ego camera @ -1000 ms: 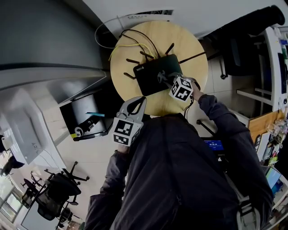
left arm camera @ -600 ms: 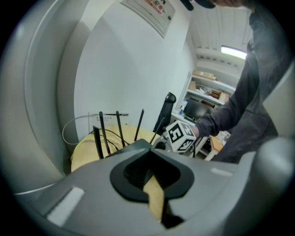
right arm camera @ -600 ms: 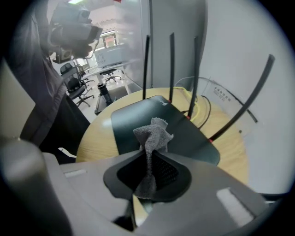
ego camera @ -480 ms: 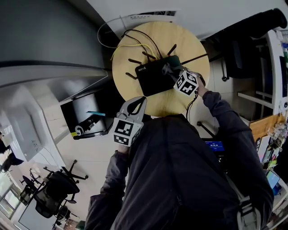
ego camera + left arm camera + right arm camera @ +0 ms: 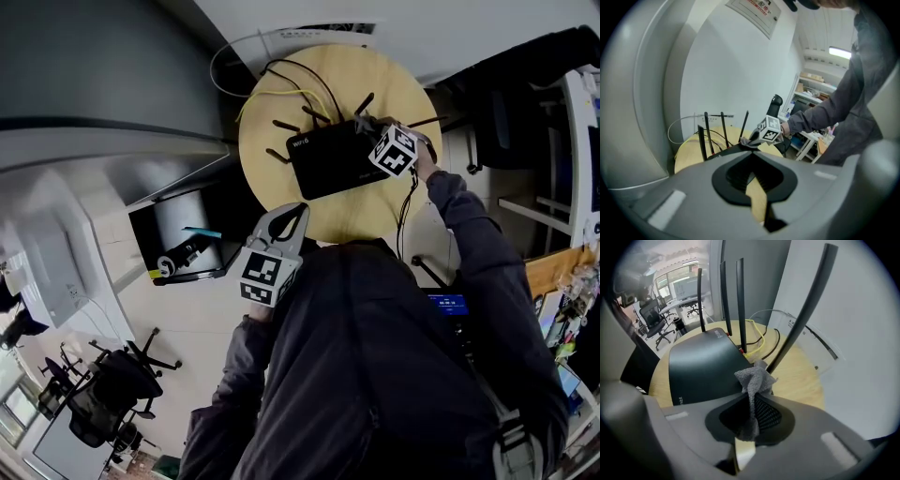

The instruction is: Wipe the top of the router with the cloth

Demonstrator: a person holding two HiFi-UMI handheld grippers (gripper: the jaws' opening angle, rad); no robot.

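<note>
A black router [image 5: 328, 161] with several upright antennas lies on a round wooden table [image 5: 356, 211]. My right gripper [image 5: 368, 127] is shut on a small grey cloth [image 5: 755, 377], which bunches out past the jaw tips. The cloth [image 5: 362, 122] sits at the router's far right corner, beside one leaning antenna [image 5: 801, 317]. In the right gripper view the router's top [image 5: 701, 364] spreads to the left of the cloth. My left gripper [image 5: 297, 211] hangs shut and empty at the table's near edge, short of the router [image 5: 723, 150].
Yellow and black cables [image 5: 281, 92] trail from the router's back across the table. A white cable loop [image 5: 225, 56] hangs off the far edge by the wall. A dark bin [image 5: 183, 246] stands on the floor at left, with office chairs [image 5: 103, 403] beyond.
My right gripper has slid the cloth across the router's top from its middle to the far right corner. The left gripper has stayed where it was.
</note>
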